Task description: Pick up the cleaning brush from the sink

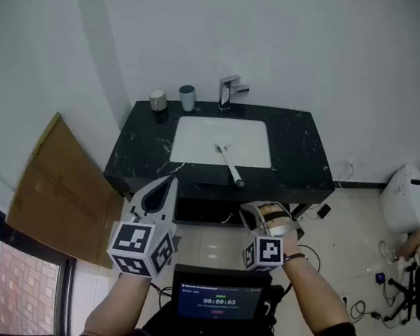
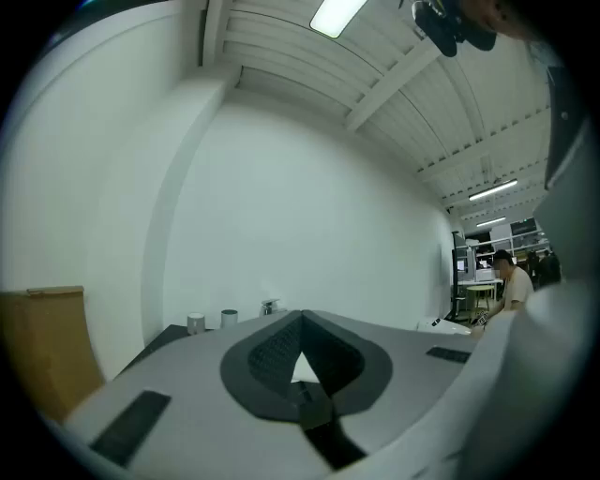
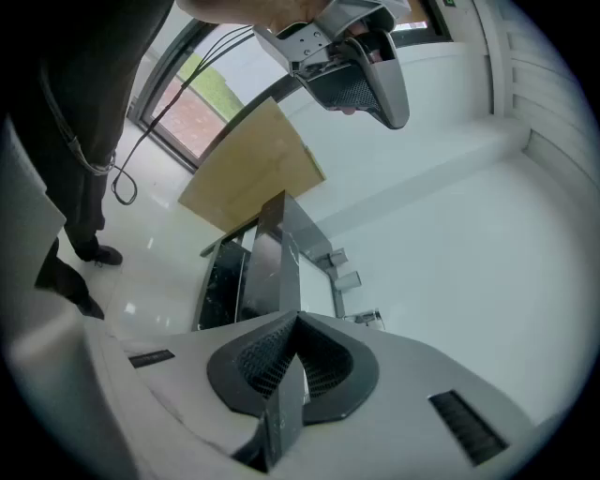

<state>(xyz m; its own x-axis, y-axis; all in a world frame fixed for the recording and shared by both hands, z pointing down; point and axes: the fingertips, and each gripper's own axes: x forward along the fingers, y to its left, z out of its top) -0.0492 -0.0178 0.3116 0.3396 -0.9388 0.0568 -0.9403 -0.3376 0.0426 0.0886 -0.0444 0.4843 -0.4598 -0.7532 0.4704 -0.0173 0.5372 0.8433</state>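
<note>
View rolled sideways. Right claw (image 3: 297,319) jaws together, tips meeting. Beyond them a black counter (image 3: 223,281) with a white sink (image 3: 309,281), two cups (image 3: 337,257) and a tap (image 3: 368,319) by the white wall. Cardboard (image 3: 253,178) leans beside the counter. Left claw (image 3: 392,105) at top edge. Person's dark leg (image 3: 80,187) at left on glossy floor (image 3: 159,253).

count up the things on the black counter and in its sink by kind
cups: 2
faucet: 1
cleaning brush: 1
total: 4
</note>
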